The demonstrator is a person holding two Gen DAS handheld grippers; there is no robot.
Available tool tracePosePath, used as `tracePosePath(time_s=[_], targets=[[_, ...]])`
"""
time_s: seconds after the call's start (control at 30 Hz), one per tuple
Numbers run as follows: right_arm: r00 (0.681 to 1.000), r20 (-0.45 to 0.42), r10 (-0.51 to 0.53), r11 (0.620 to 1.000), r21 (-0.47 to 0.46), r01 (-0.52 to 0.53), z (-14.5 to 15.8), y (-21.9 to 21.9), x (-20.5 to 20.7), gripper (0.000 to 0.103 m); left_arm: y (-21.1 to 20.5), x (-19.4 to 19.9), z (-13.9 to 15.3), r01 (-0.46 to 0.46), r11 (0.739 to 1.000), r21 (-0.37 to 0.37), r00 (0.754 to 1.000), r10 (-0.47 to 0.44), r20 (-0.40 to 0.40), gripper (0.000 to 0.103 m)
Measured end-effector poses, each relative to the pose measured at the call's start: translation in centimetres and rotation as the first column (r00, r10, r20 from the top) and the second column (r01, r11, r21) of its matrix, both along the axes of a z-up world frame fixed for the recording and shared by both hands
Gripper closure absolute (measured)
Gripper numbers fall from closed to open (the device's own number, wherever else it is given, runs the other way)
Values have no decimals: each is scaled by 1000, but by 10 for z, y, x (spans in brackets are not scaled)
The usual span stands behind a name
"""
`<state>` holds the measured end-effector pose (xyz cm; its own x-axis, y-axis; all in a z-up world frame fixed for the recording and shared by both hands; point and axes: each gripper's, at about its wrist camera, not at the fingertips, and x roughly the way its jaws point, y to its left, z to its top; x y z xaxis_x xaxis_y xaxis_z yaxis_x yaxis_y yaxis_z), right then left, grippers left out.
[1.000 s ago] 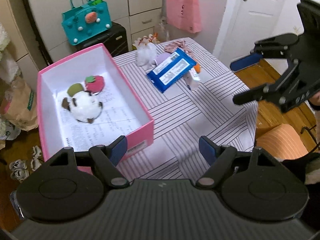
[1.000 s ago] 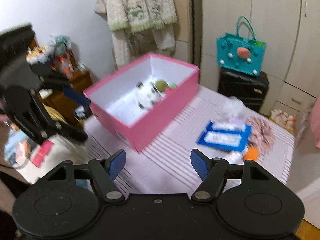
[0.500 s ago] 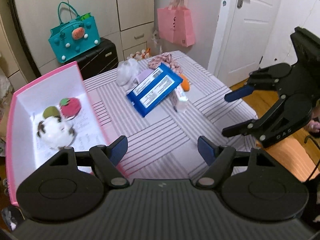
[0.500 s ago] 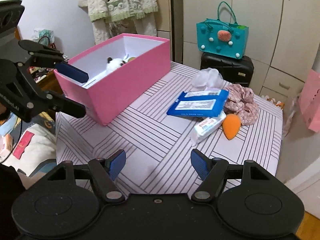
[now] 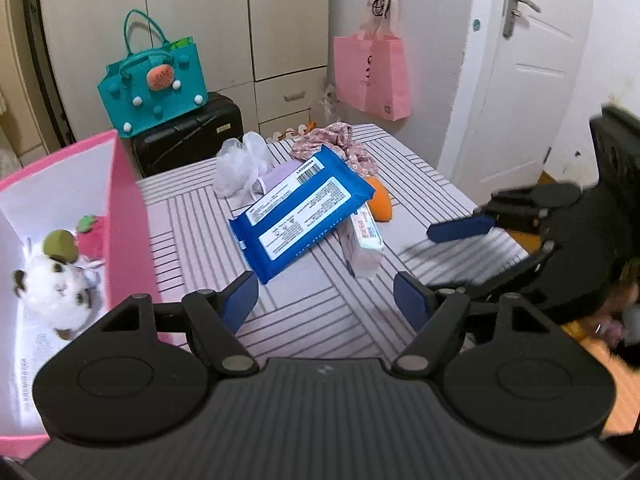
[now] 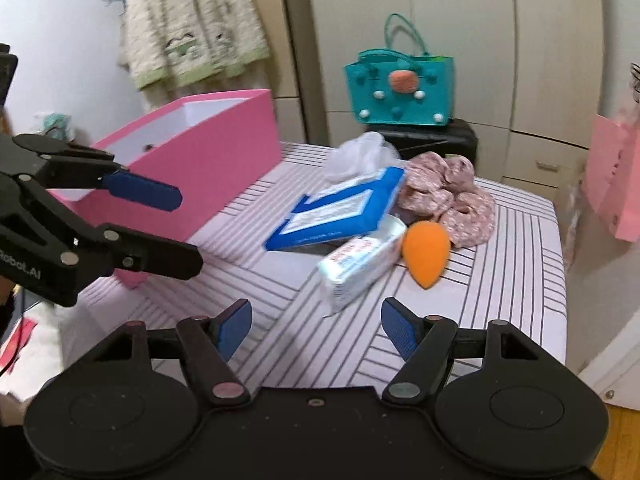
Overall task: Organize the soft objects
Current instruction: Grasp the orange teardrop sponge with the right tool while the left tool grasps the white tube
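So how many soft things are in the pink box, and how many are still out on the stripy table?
In the pink box: 3 (white plush, green ball, strawberry toy)
On the table: 6 (blue pack, small wipes pack, orange sponge, floral scrunchie, white mesh puff, lilac item)
Total: 9

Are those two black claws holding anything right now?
No. The left gripper and right gripper are both open and empty, above the striped table, short of the blue wipes pack.

counter (image 5: 320,312): striped cloth | left edge: pink box (image 5: 128,216) | middle to far edge: blue wipes pack (image 5: 304,212), small white pack (image 5: 364,240), orange sponge (image 5: 380,204), floral scrunchie (image 5: 336,140), white plastic bag (image 5: 240,164)
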<state>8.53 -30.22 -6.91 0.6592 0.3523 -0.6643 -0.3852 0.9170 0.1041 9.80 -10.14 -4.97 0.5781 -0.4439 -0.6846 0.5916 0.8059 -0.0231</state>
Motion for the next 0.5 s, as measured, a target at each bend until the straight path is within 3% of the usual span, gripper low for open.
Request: tracePosePath(time_s=[0.37,0.5], targets=[[996,86,-31,987,-153,44,-19,-31,20,27,-36,29,-32,-6,993,-118,999,1,-41,34],[996,81,-19,989,-145,31,-20,-44,34,35,-49,34,-47,7,989,-148,999,-14,-44,52]])
